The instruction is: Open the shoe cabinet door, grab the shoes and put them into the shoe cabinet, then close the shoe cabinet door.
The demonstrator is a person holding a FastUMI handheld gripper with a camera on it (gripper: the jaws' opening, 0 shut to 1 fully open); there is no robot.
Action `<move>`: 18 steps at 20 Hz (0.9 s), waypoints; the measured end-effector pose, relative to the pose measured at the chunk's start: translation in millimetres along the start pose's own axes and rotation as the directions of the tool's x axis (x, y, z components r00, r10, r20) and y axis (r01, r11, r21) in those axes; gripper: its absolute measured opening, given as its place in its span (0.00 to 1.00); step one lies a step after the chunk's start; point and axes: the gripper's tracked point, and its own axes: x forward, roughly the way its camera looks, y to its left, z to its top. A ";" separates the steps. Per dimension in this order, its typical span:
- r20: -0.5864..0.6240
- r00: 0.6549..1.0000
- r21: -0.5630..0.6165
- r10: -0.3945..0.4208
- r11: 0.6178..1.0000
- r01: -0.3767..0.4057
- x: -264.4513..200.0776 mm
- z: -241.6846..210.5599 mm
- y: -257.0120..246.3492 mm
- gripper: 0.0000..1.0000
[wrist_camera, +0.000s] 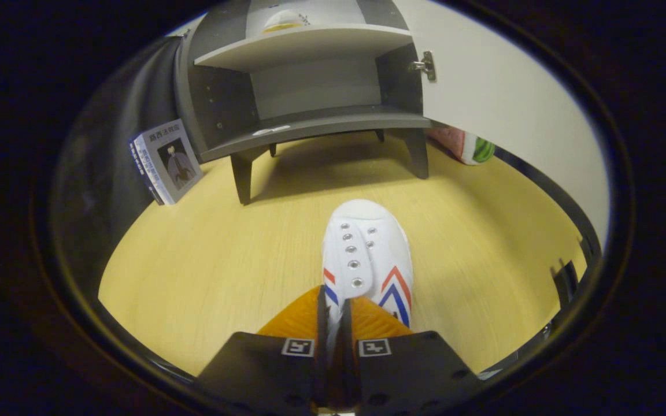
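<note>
The tool (333, 315) covers the heel end of the shoe (367, 260), so its grip there cannot be judged. A pale object (282, 21) on the cabinet's (310, 86) upper shelf is cut off. The door (500, 98) hides most of a striped thing (470, 147).

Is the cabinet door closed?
No, the cabinet door is swung open, showing the shelves, while the gripper holds the white shoe.
</note>
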 end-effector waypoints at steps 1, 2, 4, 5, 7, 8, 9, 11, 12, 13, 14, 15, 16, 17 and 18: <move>0.005 1.000 -0.001 0.003 1.000 -0.003 2.8 -2.4 0.6 0.10; 0.008 1.000 0.001 0.004 1.000 -0.004 3.6 -1.9 0.1 0.04; -0.001 1.000 0.021 0.026 0.999 -0.026 -0.8 -0.6 0.5 0.03; -0.001 0.999 0.029 0.036 0.999 -0.036 -1.7 0.5 1.5 0.03; 0.013 0.999 0.023 0.035 0.999 -0.036 -7.0 6.5 0.9 0.02; 0.037 0.999 0.008 0.035 0.999 -0.035 -11.7 15.0 1.7 0.02; 0.057 0.998 -0.007 0.032 0.999 -0.032 -18.0 24.3 -0.6 0.02; 0.076 0.996 -0.030 0.048 0.998 -0.046 -25.1 42.5 0.9 0.02; 0.080 0.995 -0.028 0.055 0.998 -0.053 -27.5 47.8 0.9 0.02; 0.081 0.995 -0.021 0.062 0.998 -0.060 -31.0 53.8 1.4 0.02; 0.087 0.994 -0.013 0.060 0.998 -0.059 -36.7 62.2 0.8 0.02; 0.096 0.994 -0.010 0.051 0.999 -0.051 -42.4 71.0 -0.4 0.02; 0.107 0.993 -0.012 0.041 0.999 -0.040 -48.9 84.1 -1.8 0.02; 0.119 0.992 -0.014 0.030 0.999 -0.028 -56.0 97.6 -2.8 0.02; 0.133 0.991 -0.015 0.022 1.000 -0.020 -64.8 114.7 -2.6 0.02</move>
